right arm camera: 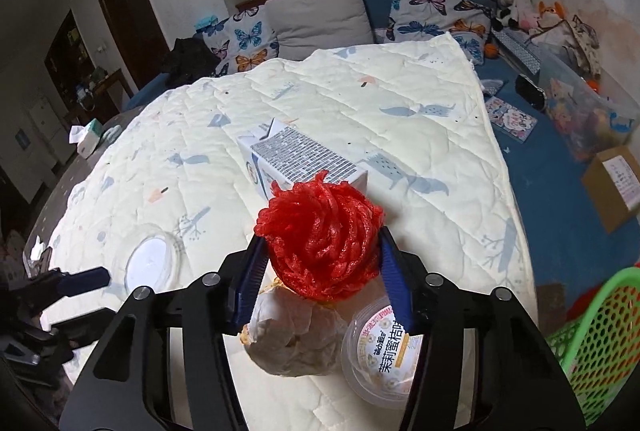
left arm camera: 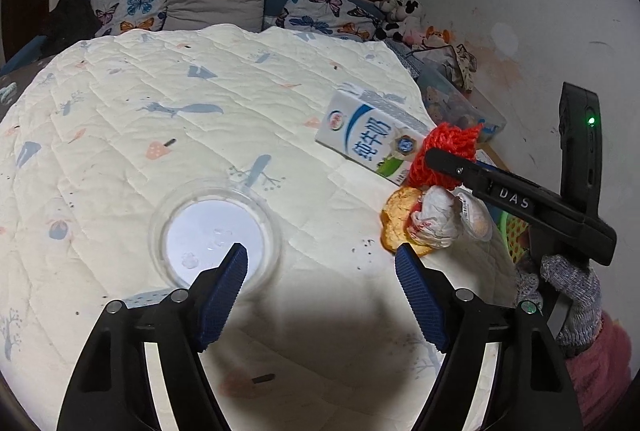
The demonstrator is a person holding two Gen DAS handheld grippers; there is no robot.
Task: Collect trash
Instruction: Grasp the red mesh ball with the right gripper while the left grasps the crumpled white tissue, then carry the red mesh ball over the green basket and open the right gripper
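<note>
Basket [right arm camera: 600, 331] only in right view

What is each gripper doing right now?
Left gripper: open, empty.
Right gripper: shut on the crumpled red foam net.

The green basket [right arm camera: 600, 343] is cut off by the frame's edge.

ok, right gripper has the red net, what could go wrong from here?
1. The red foam net bulges beyond the right gripper; being springy, it could slip out on the way to the green basket.
2. The crumpled tissue and plastic cup sit just beneath; a low swing could knock them.
</note>
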